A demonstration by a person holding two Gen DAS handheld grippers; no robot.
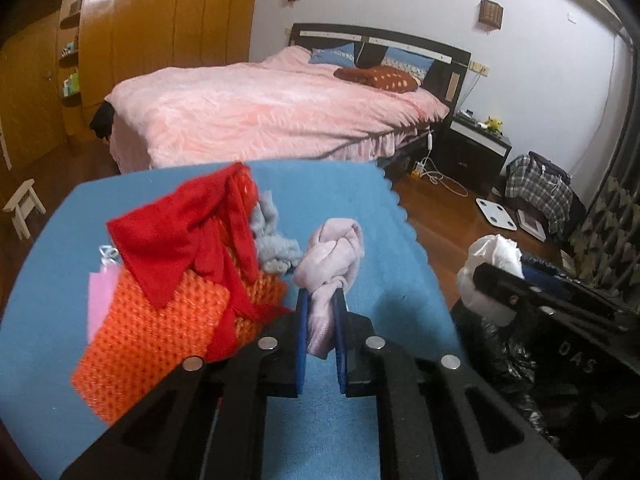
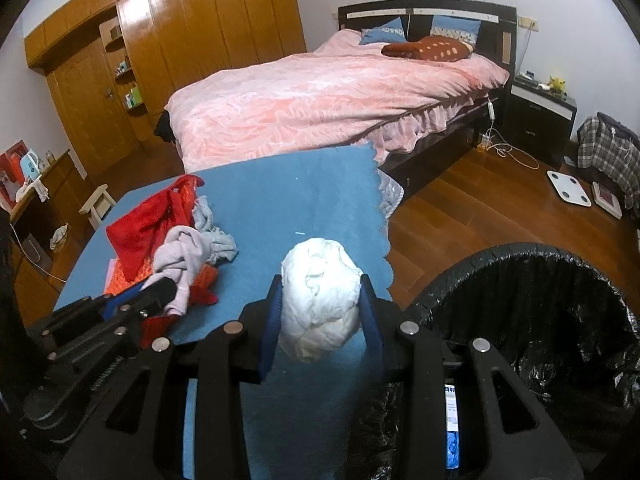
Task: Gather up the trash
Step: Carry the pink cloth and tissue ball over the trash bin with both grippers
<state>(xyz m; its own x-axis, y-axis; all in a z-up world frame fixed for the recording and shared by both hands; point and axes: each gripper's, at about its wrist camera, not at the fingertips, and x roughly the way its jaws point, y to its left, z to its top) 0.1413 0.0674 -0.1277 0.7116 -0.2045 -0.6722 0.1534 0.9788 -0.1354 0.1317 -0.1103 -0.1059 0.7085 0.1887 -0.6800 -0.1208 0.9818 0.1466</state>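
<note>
My left gripper (image 1: 321, 300) is shut on a pale pink knotted cloth (image 1: 334, 254) and holds it above the blue table cover (image 1: 352, 200). My right gripper (image 2: 322, 286) is shut on a white crumpled wad (image 2: 320, 298), over the table's right edge. The wad also shows in the left wrist view (image 1: 494, 256). A bin lined with a black bag (image 2: 552, 320) stands open just to the right of the right gripper. The left gripper with the pink cloth (image 2: 182, 256) shows at the left in the right wrist view.
A red cloth (image 1: 188, 240), an orange knitted piece (image 1: 160, 332), a grey cloth (image 1: 274, 240) and a pink paper (image 1: 100, 304) lie on the table's left side. A bed (image 2: 320, 96) stands behind the table. A white scale (image 2: 568, 186) lies on the wooden floor.
</note>
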